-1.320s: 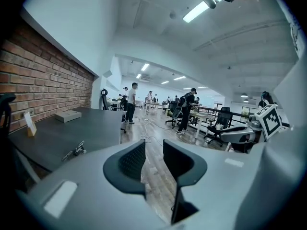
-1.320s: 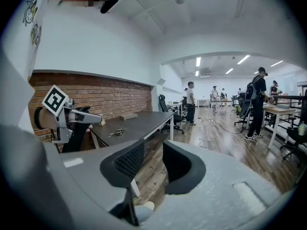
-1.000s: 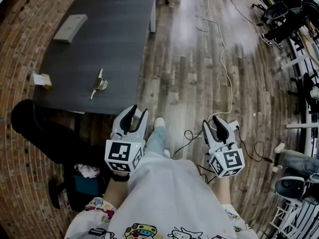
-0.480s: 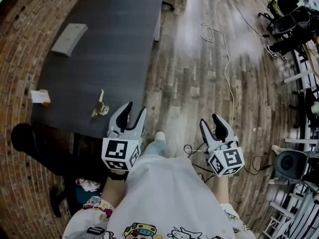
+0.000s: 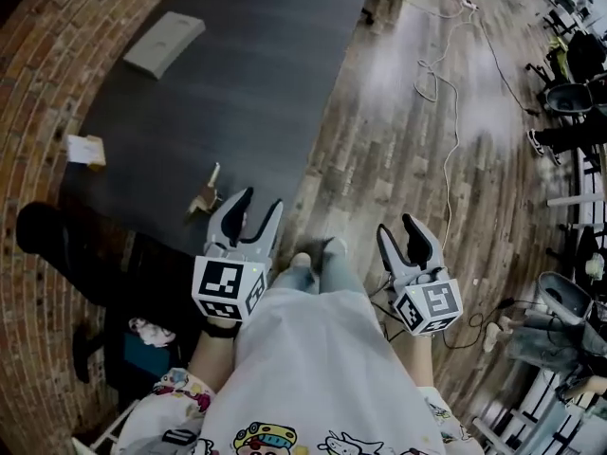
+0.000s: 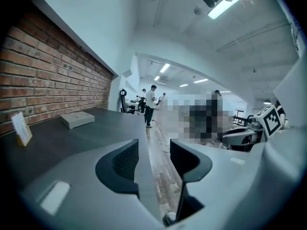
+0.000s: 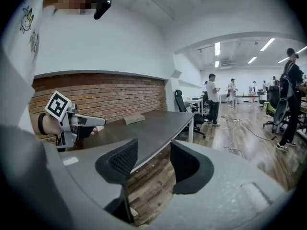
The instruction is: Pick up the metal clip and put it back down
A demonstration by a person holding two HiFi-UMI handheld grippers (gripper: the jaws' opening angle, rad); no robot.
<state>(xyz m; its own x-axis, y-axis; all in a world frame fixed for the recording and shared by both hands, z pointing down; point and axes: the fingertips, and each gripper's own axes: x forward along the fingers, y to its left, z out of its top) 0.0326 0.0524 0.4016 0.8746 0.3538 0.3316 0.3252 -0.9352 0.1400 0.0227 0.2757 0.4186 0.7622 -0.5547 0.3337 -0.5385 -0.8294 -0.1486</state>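
Opening both empty grippers; metal clip [image 5: 205,198] is lying on the tabletop [image 5: 256,74] just left of my left gripper [image 5: 257,207], its long axis running away from me. The right gripper [image 5: 398,230] is sitting farther off.

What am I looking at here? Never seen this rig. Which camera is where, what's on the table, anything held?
No robot arm: a person by a dark table holds a two-jaw gripper in each hand. The head view comes from a camera on the person's head, looking steeply down; the left gripper shows at its left, the right gripper at its right. The marker cube on each is part of the gripper. The two gripper views come from cameras riding on the grippers, looking along their own jaws. On the table lie the metal clip near the front edge, a small card toward the left edge and a flat grey box farther back. Nothing is held: both grippers' jaws are opening, with only table and floor showing between them.
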